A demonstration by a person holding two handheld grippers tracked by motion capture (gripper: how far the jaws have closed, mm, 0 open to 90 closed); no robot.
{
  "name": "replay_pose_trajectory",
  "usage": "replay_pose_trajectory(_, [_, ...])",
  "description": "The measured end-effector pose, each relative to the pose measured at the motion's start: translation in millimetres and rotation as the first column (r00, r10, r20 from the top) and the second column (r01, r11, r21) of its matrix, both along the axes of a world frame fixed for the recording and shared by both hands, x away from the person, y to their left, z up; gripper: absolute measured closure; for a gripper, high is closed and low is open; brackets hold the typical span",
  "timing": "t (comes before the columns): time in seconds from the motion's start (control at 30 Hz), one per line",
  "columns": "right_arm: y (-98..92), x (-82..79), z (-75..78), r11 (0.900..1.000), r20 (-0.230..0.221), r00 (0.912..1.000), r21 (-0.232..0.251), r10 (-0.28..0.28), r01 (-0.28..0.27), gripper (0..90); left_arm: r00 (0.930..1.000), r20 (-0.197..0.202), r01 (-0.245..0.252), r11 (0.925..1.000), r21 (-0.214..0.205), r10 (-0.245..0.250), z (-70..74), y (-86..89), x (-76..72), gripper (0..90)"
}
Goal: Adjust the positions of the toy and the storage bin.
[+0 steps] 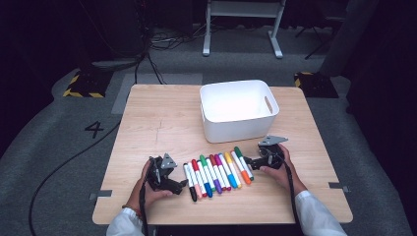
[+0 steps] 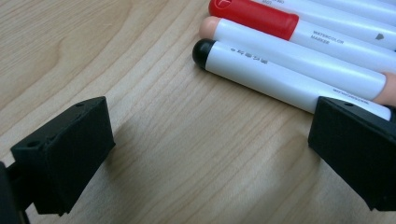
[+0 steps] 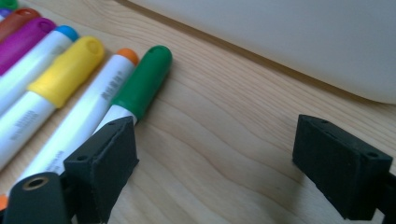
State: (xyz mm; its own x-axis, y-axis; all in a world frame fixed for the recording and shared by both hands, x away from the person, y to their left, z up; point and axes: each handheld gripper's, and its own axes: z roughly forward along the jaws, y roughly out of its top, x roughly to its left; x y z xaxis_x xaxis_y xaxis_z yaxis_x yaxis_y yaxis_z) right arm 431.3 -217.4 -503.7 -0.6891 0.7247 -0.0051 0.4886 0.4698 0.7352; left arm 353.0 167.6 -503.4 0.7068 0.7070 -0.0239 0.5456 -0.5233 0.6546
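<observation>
The left gripper (image 1: 183, 184) rests spread wide on the table (image 1: 157, 123), the black-capped marker (image 2: 280, 77) just beside one jaw. The right gripper (image 1: 247, 160), equally released, probably touches the green-capped marker (image 3: 142, 84); the white bin (image 1: 238, 110) stands just ahead.

Readable text:
- Floor left of the table: black "4" (image 1: 94, 129).
- Left gripper view: "WATERCOLOR MARKER" printed in grey on the white barrel of the red-capped marker (image 2: 299, 29).
- Same view: black-capped marker (image 2: 285, 79) has small grey print on its barrel, too blurred to read.
- Right gripper view: orange-tipped marker (image 3: 84, 116) and yellow-capped marker (image 3: 46, 93) carry grey print, illegible.
</observation>
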Motion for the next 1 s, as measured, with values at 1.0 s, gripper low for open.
replay_pose_trajectory(1.0, [-77.7, -46.3, 4.8, 0.9952, 0.052, 0.9957, -0.057, -0.076, 0.079, 22.2, 0.99, 0.005, 0.141, 0.99, 0.006, -0.141, 0.9, -91.9, 24.4, 0.4])
